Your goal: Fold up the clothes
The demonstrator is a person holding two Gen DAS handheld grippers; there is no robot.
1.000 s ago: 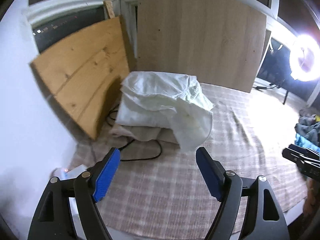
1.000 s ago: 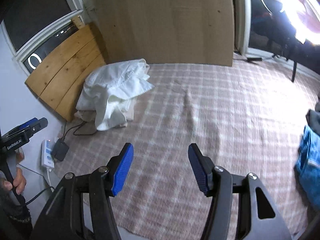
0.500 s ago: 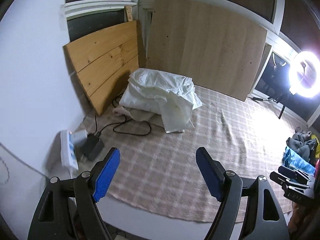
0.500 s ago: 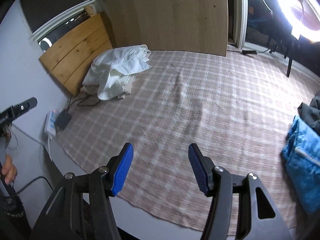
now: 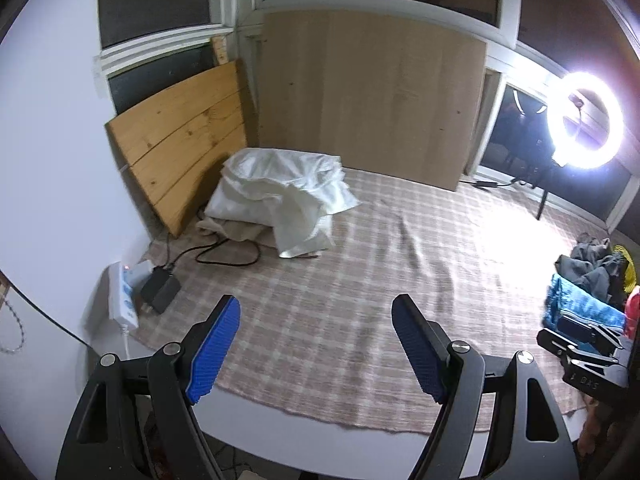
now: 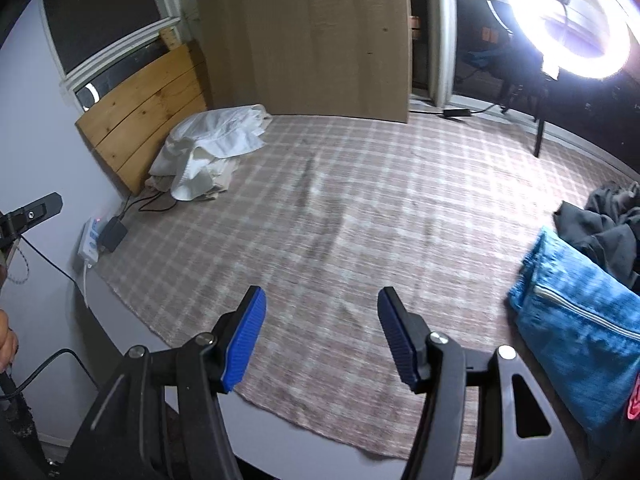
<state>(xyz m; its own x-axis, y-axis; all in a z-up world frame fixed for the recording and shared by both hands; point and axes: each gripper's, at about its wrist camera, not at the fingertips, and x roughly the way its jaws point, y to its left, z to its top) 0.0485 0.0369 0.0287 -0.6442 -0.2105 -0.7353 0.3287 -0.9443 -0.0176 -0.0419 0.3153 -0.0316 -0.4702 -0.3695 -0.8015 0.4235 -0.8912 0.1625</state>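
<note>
We hold both grippers over the near edge of a checked cloth (image 5: 360, 280) that covers a white table (image 5: 360, 446). The left gripper (image 5: 316, 332) has its blue pads spread wide with nothing between them; the right gripper (image 6: 320, 320) is likewise released and empty, its jaws a little narrower.

In the left view, a white heap (image 5: 280, 196) of clothes sits at 11 o'clock from the left gripper, well apart, on the far left corner of the cloth, against a pine board (image 5: 180, 148) that leans on the wall. A paler board (image 5: 368, 100) stands at 12 o'clock behind it.

In the right view, a blue garment (image 6: 576, 328) with a zip lies at 3 o'clock near the right gripper, with grey clothes (image 6: 608, 220) just behind it, touching.

A power strip (image 5: 120, 300) with a black plug lies at 9 o'clock off the cloth's left edge. A ring light (image 5: 586, 120) glares at 2 o'clock.
</note>
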